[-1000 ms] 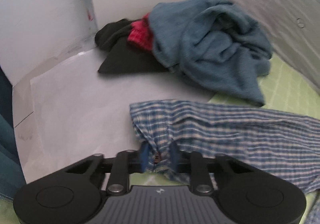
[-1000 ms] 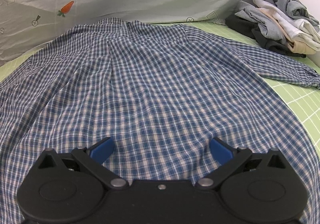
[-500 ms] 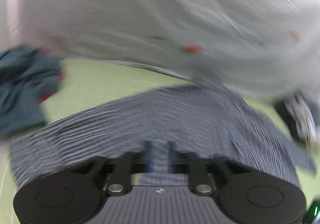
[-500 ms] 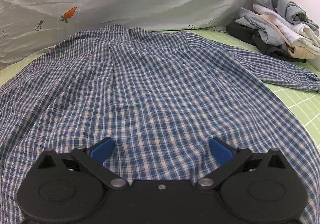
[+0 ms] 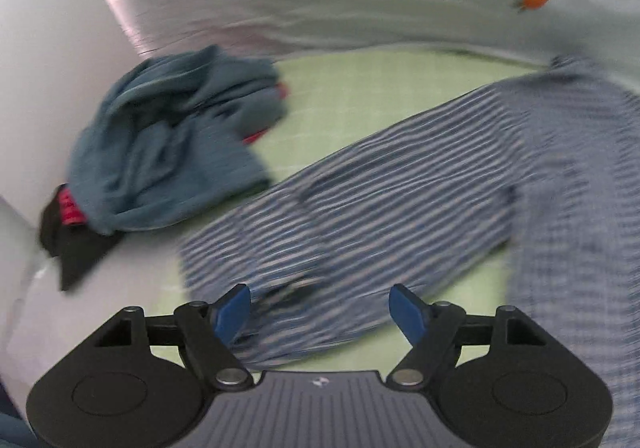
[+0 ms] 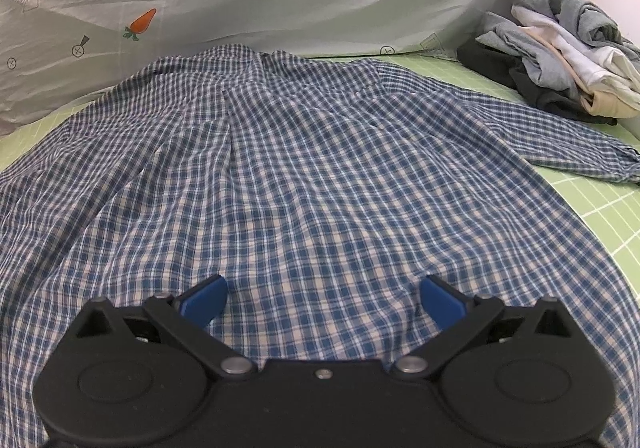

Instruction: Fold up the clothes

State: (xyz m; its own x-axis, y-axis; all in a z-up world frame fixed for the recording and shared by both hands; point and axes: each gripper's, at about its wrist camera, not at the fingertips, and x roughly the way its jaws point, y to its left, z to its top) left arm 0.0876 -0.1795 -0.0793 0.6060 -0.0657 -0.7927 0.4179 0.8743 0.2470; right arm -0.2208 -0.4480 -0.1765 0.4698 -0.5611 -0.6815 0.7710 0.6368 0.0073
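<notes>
A blue-and-white checked shirt (image 6: 304, 168) lies spread flat, back up, on the green gridded mat (image 6: 600, 204). Its right sleeve (image 6: 580, 152) stretches toward the right. In the left wrist view, blurred by motion, the shirt's left sleeve (image 5: 360, 204) runs diagonally from the body at right down to the cuff near my left gripper (image 5: 320, 312). That gripper is open, its blue pads apart above the cuff end. My right gripper (image 6: 322, 298) is open too, hovering over the shirt's lower hem with nothing between its fingers.
A teal garment (image 5: 168, 144) lies heaped over red and black clothes (image 5: 72, 244) at the left. A pile of grey, white and cream clothes (image 6: 560, 52) sits at the far right. A pale sheet with a carrot print (image 6: 142, 22) backs the mat.
My left gripper was shut on the sleeve cuff; it swung the sleeve across, then opened and let the cuff go. The right gripper stayed open and rose slightly.
</notes>
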